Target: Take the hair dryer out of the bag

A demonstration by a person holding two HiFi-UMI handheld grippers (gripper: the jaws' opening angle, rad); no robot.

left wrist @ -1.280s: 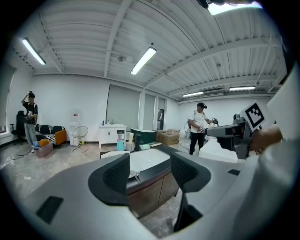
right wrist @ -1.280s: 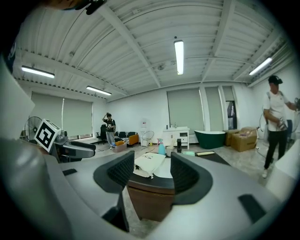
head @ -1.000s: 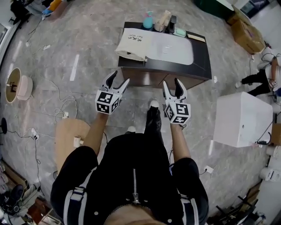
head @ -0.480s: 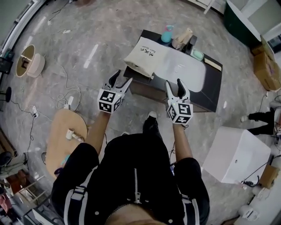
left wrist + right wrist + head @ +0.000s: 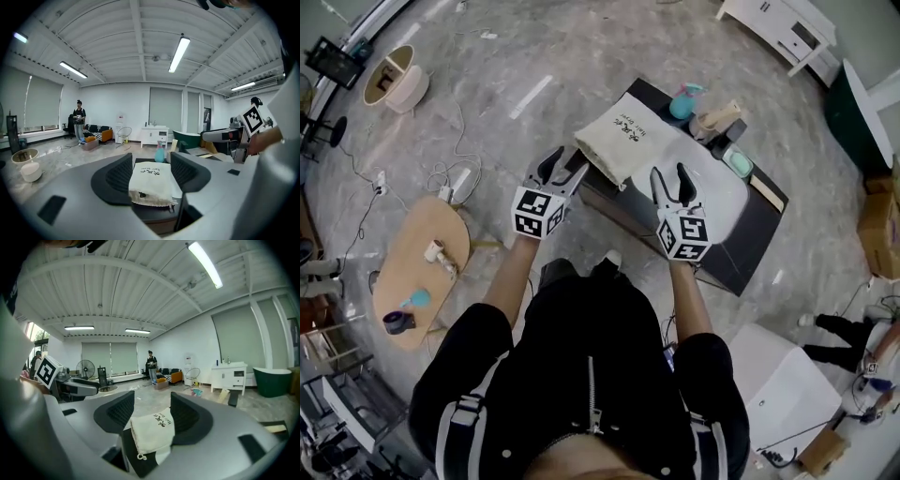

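Both arms reach forward, left tongs [image 5: 561,167] and right tongs [image 5: 670,181] side by side, jaws apart, holding nothing.

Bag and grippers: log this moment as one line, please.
phase: pre-grasp | left gripper: open, empty | right gripper: open, empty | bag: lying on table, untouched | hair dryer: not visible

Bag [image 5: 628,141] sits at the desk's [image 5: 748,246] left corner. Open air from left gripper [image 5: 562,161] and right gripper [image 5: 668,173] to it. Bottle [image 5: 682,101] and clutter line the far edge, apart from the bag.
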